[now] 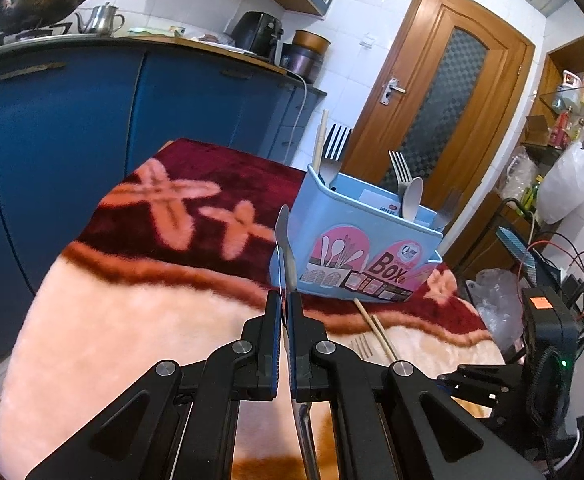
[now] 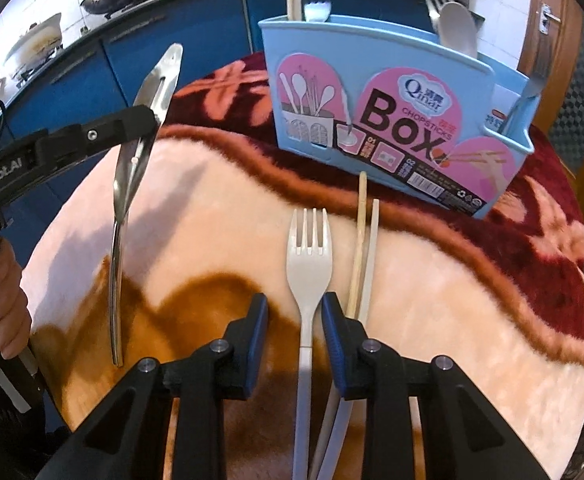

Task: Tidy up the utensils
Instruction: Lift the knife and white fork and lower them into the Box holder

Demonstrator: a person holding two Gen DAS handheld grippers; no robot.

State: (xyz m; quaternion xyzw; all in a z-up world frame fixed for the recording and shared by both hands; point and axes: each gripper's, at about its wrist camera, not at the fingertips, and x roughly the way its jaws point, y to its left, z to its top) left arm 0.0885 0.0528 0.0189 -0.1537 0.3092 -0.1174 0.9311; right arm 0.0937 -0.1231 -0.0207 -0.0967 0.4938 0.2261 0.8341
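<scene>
My left gripper [image 1: 286,300] is shut on a silver table knife [image 1: 283,248], blade edge-on and raised above the blanket; in the right wrist view the knife [image 2: 160,80] hangs slanted at the left in that gripper [image 2: 148,114]. A white plastic fork [image 2: 309,248] lies on the blanket, tines toward the light-blue utensil box [image 2: 371,92]. My right gripper [image 2: 295,308] straddles its handle, jaws partly open with a gap on the left side. Two chopsticks [image 2: 361,248] lie just right of the fork. The box [image 1: 355,248] holds forks, a spoon and chopsticks.
A plush pink and maroon blanket [image 2: 471,280] covers the table. Pale utensil handles [image 2: 331,420] lie under my right gripper. Blue cabinets [image 1: 72,140] stand behind, a wooden door [image 1: 451,100] beyond the box. A person's hand [image 2: 0,300] grips the left tool.
</scene>
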